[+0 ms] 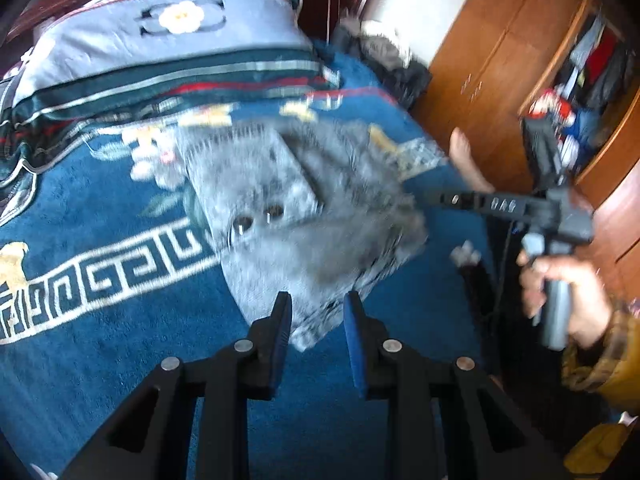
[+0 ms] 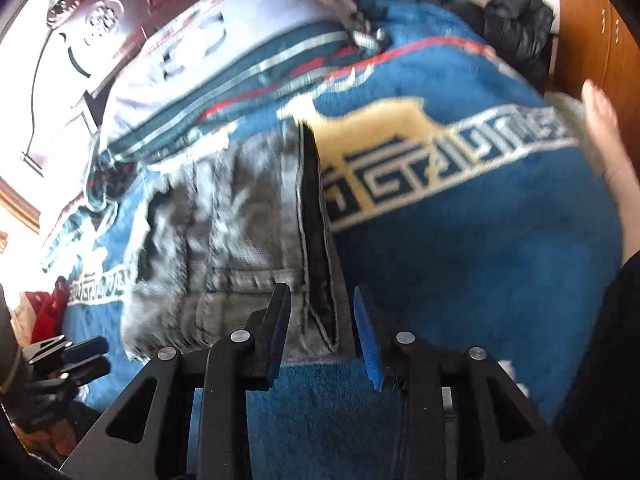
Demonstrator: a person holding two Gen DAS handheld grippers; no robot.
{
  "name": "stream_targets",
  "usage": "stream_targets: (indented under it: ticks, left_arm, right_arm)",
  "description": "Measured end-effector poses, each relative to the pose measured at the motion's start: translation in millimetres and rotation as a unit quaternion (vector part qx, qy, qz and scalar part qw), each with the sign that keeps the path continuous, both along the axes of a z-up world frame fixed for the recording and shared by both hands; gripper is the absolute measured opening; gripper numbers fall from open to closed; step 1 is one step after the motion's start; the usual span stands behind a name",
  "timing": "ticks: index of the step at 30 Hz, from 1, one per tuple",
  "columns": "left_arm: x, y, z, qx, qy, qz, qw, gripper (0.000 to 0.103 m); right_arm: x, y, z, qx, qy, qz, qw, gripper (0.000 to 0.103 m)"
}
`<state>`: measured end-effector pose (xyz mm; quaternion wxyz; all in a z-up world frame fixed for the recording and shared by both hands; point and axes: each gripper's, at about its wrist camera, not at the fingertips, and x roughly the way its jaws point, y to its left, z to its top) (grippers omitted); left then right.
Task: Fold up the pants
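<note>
The grey pants (image 1: 304, 216) lie bunched in a compact fold on the blue blanket (image 1: 100, 352); both my left hand-held gripper (image 1: 318, 320) and right hand-held gripper (image 2: 322, 320) stand apart, empty, so only tidying seems left.

A bed is carrying everything — its blue blanket (image 1: 120, 208) with a cream key-pattern border is spreading across it. Grey pants (image 1: 304, 216) are lying folded on the blanket, and a striped folded quilt (image 1: 168, 48) is sitting behind them.
</note>
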<state>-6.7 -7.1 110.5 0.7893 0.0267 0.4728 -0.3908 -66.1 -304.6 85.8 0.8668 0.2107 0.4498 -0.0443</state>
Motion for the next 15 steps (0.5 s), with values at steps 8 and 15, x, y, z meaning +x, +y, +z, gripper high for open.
stream_targets:
  ticks: [8, 15]
  left_arm:
    - [43, -39, -22, 0.018, 0.038, 0.048, 0.9980, 0.029]
    - [29, -40, -67, 0.016, 0.059, 0.055, 0.9966, 0.030]
  right_arm:
    - [34, 37, 16, 0.005, -0.032, 0.056, 0.998, 0.035]
    - [34, 47, -45, -0.021, 0.038, 0.088, 0.995, 0.035]
